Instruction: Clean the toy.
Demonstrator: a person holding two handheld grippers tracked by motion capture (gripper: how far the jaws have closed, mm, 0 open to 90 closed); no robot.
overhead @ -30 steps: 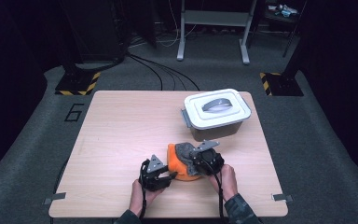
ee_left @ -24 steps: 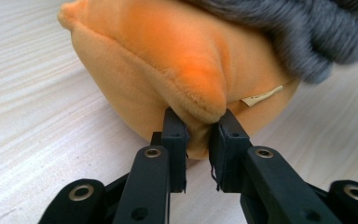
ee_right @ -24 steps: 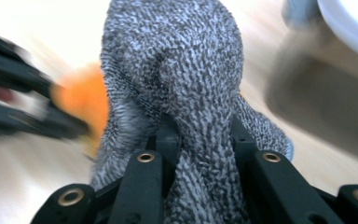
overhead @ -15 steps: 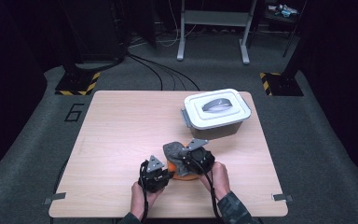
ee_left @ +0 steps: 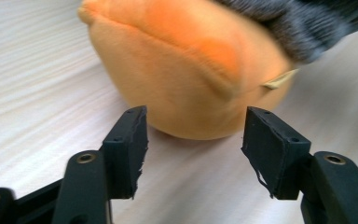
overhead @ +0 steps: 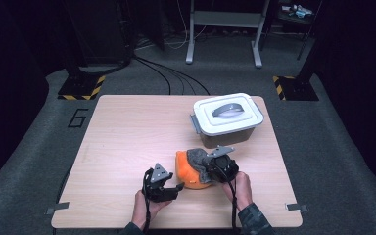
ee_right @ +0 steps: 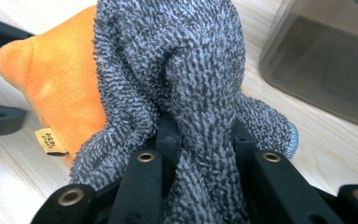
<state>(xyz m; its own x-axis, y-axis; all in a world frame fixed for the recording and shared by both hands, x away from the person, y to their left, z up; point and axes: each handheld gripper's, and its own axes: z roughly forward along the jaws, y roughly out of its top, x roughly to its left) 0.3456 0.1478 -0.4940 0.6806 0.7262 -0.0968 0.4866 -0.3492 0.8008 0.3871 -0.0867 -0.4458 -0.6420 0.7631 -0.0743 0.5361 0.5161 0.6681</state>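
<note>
An orange plush toy (overhead: 188,174) lies on the wooden table (overhead: 127,142) near its front edge. A grey knitted cloth (overhead: 198,159) is draped over its right side. My right gripper (overhead: 211,165) is shut on a fold of that grey cloth (ee_right: 186,60), with the orange toy (ee_right: 60,79) beneath and to the left. My left gripper (overhead: 177,187) sits at the toy's front left. Its jaws have just been opening and now stand open (ee_left: 193,144). The toy's rounded end (ee_left: 182,79) lies just beyond the pads (ee_left: 130,140), untouched.
A grey plastic box (overhead: 227,117) with a white lid and handle stands at the table's back right, close behind the toy; its wall (ee_right: 326,60) is near my right gripper. Bare table stretches to the left and back.
My right gripper swung left over the toy and has come back to the right, still holding the grey cloth. The left hand has stayed where it was.
</note>
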